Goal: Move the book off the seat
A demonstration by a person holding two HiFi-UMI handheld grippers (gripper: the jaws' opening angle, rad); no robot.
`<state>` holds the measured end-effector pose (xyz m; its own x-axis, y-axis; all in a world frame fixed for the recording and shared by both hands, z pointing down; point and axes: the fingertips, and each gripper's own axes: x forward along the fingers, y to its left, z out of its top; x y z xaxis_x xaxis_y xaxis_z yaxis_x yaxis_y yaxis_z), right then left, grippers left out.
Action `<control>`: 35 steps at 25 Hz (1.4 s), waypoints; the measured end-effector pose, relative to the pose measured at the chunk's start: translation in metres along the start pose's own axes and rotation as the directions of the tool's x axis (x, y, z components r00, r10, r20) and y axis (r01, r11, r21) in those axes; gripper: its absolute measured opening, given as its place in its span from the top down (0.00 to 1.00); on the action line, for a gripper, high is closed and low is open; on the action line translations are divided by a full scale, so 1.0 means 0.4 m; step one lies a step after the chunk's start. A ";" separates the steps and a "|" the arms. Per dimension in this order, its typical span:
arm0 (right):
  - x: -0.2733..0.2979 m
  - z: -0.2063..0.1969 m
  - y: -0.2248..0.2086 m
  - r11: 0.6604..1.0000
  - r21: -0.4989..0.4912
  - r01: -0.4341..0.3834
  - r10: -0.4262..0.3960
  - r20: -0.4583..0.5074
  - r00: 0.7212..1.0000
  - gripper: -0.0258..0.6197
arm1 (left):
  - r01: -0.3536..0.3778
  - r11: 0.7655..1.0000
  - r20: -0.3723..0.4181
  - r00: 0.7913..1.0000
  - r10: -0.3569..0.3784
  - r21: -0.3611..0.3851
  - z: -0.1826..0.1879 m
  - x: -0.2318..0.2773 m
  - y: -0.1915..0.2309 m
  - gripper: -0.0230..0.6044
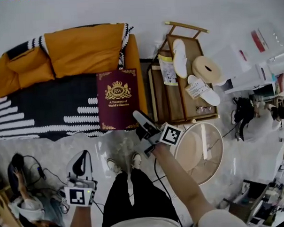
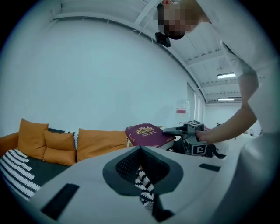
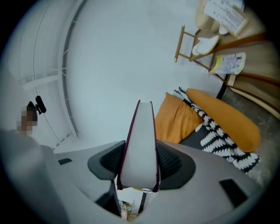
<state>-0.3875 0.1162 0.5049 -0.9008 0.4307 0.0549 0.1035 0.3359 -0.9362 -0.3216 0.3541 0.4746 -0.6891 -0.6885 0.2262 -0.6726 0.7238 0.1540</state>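
A maroon book (image 1: 118, 100) with a gold crest lies cover-up over the right end of the sofa seat, above the black-and-white blanket (image 1: 43, 112). My right gripper (image 1: 141, 121) is shut on its near right corner. In the right gripper view the book's page edge (image 3: 140, 144) fills the gap between the pads. From the left gripper view the book (image 2: 146, 133) looks raised and tilted above the orange cushions (image 2: 98, 142), with the right gripper (image 2: 173, 130) at its edge. My left gripper (image 1: 82, 158) hangs low over the floor, jaws together and holding nothing.
Orange back cushions (image 1: 83, 49) line the sofa. A wooden side table (image 1: 188, 52) to the right carries slippers and papers. A round white table (image 1: 214, 152) stands near my right arm. Cables and a bag (image 1: 23, 186) lie at lower left, clutter at the right.
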 end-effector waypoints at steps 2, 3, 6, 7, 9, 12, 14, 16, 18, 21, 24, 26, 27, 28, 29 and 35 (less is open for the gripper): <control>-0.079 0.036 0.030 1.000 -0.005 0.007 -0.006 0.054 0.999 0.59 | 0.050 0.999 0.008 0.999 -0.050 0.019 0.028 0.017 -0.030 0.94; -0.115 0.049 0.043 1.000 -0.004 0.011 -0.010 0.086 0.996 0.59 | 0.072 0.997 0.015 0.997 -0.073 0.026 0.040 0.025 -0.039 0.94; -0.245 0.096 0.089 1.000 0.002 0.021 -0.021 0.194 0.981 0.59 | 0.152 0.988 0.029 0.988 -0.153 0.039 0.080 0.064 -0.095 0.94; -0.297 0.113 0.105 1.000 0.003 0.028 -0.028 0.229 0.973 0.59 | 0.185 0.982 0.028 0.982 -0.186 0.045 0.094 0.082 -0.126 0.94; -0.409 0.143 0.133 0.999 0.011 0.053 -0.054 0.299 0.953 0.59 | 0.253 0.965 0.028 0.967 -0.255 0.064 0.123 0.114 -0.199 0.94; -0.574 0.177 0.167 0.996 0.015 0.090 -0.089 0.398 0.913 0.59 | 0.340 0.936 0.026 0.939 -0.343 0.091 0.156 0.151 -0.304 0.94; -0.681 0.191 0.184 0.994 0.016 0.104 -0.100 0.451 0.887 0.59 | 0.384 0.917 0.017 0.922 -0.388 0.104 0.165 0.165 -0.372 0.94; -0.808 0.205 0.196 0.993 0.019 0.114 -0.109 0.498 0.861 0.59 | 0.429 0.895 0.000 0.902 -0.432 0.120 0.168 0.168 -0.465 0.94; -0.946 0.220 0.199 0.992 0.027 0.124 -0.118 0.548 0.828 0.59 | 0.474 0.868 -0.024 0.879 -0.476 0.150 0.168 0.174 -0.573 0.94; -1.137 0.231 0.185 0.989 0.052 0.137 -0.139 0.623 0.770 0.59 | 0.530 0.831 -0.052 0.847 -0.530 0.168 0.161 0.193 -0.737 0.94; -1.331 0.224 0.167 0.984 0.090 0.154 -0.174 0.679 0.713 0.59 | 0.569 0.802 -0.048 0.820 -0.571 0.181 0.168 0.200 -0.914 0.94; -1.442 0.221 0.158 0.981 0.106 0.160 -0.187 0.715 0.674 0.59 | 0.601 0.772 -0.045 0.794 -0.606 0.207 0.177 0.212 -1.023 0.94; -1.490 0.218 0.155 0.981 0.111 0.162 -0.191 0.731 0.655 0.59 | 0.619 0.754 -0.046 0.778 -0.626 0.221 0.181 0.215 -1.076 0.94; -1.536 0.213 0.154 0.980 0.114 0.164 -0.194 0.747 0.636 0.59 | 0.638 0.734 -0.046 0.761 -0.647 0.232 0.184 0.216 -1.128 0.94; -1.580 0.207 0.155 0.979 0.116 0.167 -0.196 0.760 0.619 0.59 | 0.658 0.713 -0.047 0.742 -0.668 0.242 0.186 0.214 -1.179 0.94; -1.810 0.149 0.156 0.978 0.144 0.151 -0.201 0.837 0.509 0.59 | 0.752 0.601 -0.060 0.636 -0.769 0.271 0.197 0.192 -1.485 0.94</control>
<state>0.2459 -0.2246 0.3862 -0.8321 -0.5497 -0.0740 -0.0951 0.2729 -0.9573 0.0036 -0.1325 0.3246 0.0950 -0.9920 0.0828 -0.9955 -0.0952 0.0021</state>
